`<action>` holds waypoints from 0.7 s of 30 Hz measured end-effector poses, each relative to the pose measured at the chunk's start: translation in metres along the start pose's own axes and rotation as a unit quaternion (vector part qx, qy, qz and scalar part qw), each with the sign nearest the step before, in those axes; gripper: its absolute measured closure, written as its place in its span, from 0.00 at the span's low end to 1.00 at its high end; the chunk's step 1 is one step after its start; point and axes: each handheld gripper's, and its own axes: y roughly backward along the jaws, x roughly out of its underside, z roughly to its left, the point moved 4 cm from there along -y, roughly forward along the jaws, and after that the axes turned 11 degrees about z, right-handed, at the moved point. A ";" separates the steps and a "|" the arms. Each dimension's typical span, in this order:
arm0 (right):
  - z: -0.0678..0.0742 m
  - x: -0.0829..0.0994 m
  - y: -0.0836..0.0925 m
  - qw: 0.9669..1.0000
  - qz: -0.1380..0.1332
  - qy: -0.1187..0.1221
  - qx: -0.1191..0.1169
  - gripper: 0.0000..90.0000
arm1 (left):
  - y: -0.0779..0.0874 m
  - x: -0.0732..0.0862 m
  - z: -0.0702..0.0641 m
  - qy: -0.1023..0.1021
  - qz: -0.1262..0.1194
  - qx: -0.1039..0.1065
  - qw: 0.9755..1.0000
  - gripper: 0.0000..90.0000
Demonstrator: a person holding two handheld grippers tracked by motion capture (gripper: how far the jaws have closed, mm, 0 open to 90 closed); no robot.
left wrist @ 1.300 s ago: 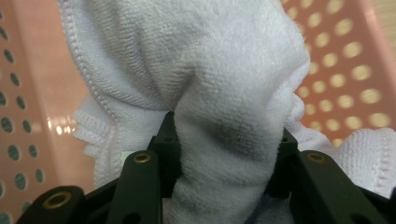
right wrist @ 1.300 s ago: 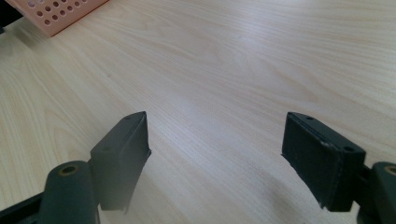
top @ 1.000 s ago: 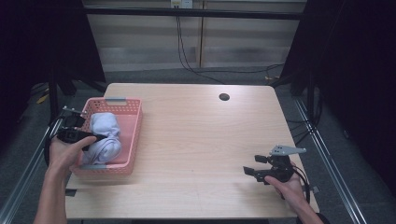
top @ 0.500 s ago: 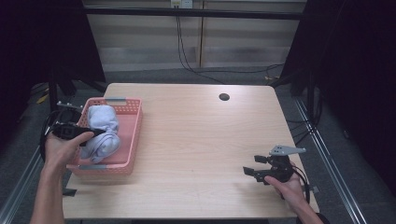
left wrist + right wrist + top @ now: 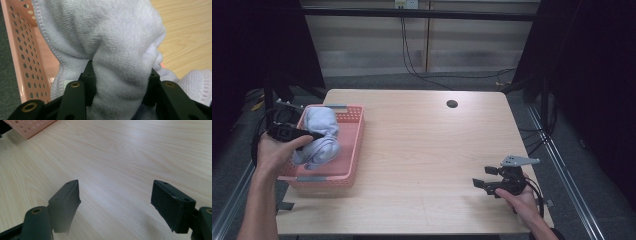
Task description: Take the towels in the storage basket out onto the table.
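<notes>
High view first: a pale lavender towel (image 5: 319,137) sits bunched in a pink basket (image 5: 354,145) at the left side of the desk (image 5: 427,145); the cloth rises above the basket's rim as a rounded mound at the far end and narrows into a twisted, hanging fold toward the near end; the left tongs (image 5: 307,135) reach in from the basket's outer side, held in the person's left hand (image 5: 274,152), and meet the towel at about its middle.

Left gripper view, close up: the towel (image 5: 120,50) is thick terry with a fine looped nap, almost white with a faint violet tint; a stitched hem runs down its left edge in a neat beaded line; the cloth is gathered into a fat roll that swells wide above the tongs (image 5: 120,82) and pinches in where the two black pads squeeze it from either side, so the tongs are clenched on the towel; another fold of the same cloth lies at the lower right; the basket's perforated pink wall (image 5: 22,57) stands to the left, and bare wood shows to the right.

Right gripper view: the right tongs (image 5: 115,202) are released, the two pads standing wide apart with only desk grain (image 5: 112,157) between them; a corner of the basket (image 5: 30,127) shows at the top left, well apart from them.
</notes>
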 end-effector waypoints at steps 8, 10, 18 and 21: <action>0.000 0.000 0.000 1.000 0.001 -0.001 -0.001 0.25 | 0.014 -0.005 -0.015 -0.020 -0.028 0.012 0.999 0.64; 0.000 0.000 0.000 1.000 0.001 0.000 -0.001 0.25 | 0.015 -0.006 -0.018 -0.021 -0.033 0.014 0.999 0.64; 0.000 0.000 0.000 1.000 0.000 -0.002 -0.001 0.25 | 0.027 -0.011 -0.034 -0.049 -0.057 0.016 0.997 0.64; 0.000 0.000 0.000 1.000 0.001 -0.001 -0.001 0.25 | 0.030 -0.010 -0.042 -0.066 -0.063 0.043 0.995 0.64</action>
